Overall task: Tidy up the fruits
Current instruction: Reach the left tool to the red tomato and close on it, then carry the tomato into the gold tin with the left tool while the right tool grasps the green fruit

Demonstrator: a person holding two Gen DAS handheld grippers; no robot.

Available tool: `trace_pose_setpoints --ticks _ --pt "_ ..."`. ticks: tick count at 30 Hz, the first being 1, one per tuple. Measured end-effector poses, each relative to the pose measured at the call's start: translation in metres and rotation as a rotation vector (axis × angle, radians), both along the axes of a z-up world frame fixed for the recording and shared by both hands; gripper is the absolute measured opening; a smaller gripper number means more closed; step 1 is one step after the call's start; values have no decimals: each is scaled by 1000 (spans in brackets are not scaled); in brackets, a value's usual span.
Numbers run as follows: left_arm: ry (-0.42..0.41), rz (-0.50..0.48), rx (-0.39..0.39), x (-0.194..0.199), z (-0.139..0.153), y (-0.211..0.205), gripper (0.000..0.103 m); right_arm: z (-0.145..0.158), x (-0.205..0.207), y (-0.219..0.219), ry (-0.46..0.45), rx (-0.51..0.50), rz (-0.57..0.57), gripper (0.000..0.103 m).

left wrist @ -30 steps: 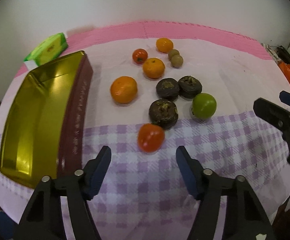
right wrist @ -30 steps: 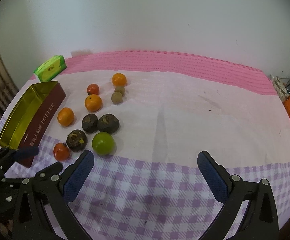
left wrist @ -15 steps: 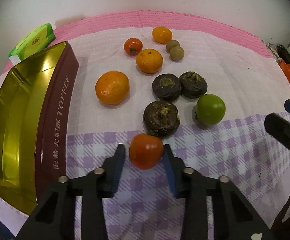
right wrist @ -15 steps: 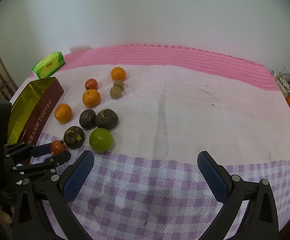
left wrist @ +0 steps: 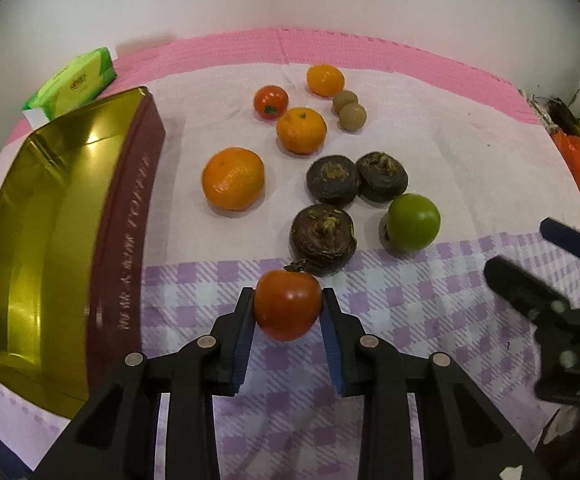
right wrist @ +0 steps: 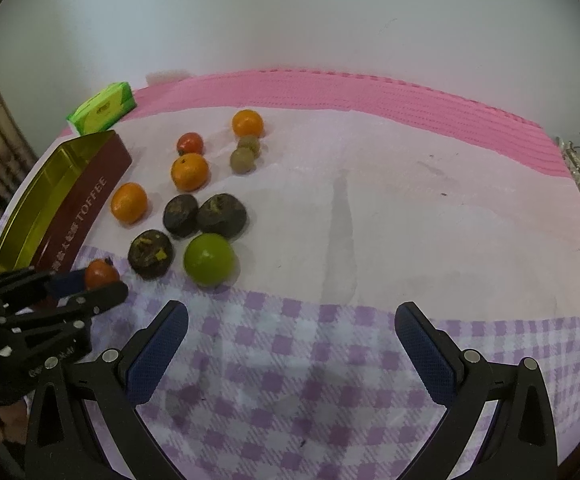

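The left tool is pinching a smooth, round red tomato just above the checked cloth on the counter, beside the glossy gold-lined toffee tin; the soft skin is likely risking bruising or slipping. The right tool is hanging spread, gripping nothing.
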State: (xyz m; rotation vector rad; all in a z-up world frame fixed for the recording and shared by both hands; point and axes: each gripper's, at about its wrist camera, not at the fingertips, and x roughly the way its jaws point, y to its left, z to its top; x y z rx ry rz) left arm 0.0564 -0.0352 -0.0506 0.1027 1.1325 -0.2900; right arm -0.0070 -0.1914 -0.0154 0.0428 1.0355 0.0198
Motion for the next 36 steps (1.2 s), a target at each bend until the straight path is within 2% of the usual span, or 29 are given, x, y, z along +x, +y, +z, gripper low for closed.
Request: trace_pose_setpoints --ticks 8,13,21,27,34,36 --pt "-74 42 -40 -3 38 27 28 -6 -2 15 -3 -27 51 102" --pt "-101 99 -24 3 50 57 28 -7 -2 20 -13 -27 62 102" --pt "-95 219 40 13 44 124 28 -12 6 29 -15 -37 75 93" --pt "-67 290 67 16 29 165 28 -19 18 42 -1 -65 111 81" --pt "-31 327 91 14 14 186 28 -23 32 56 -7 -114 155 76" --pt "-22 331 93 16 10 189 28 -26 36 59 5 -115 166 70"
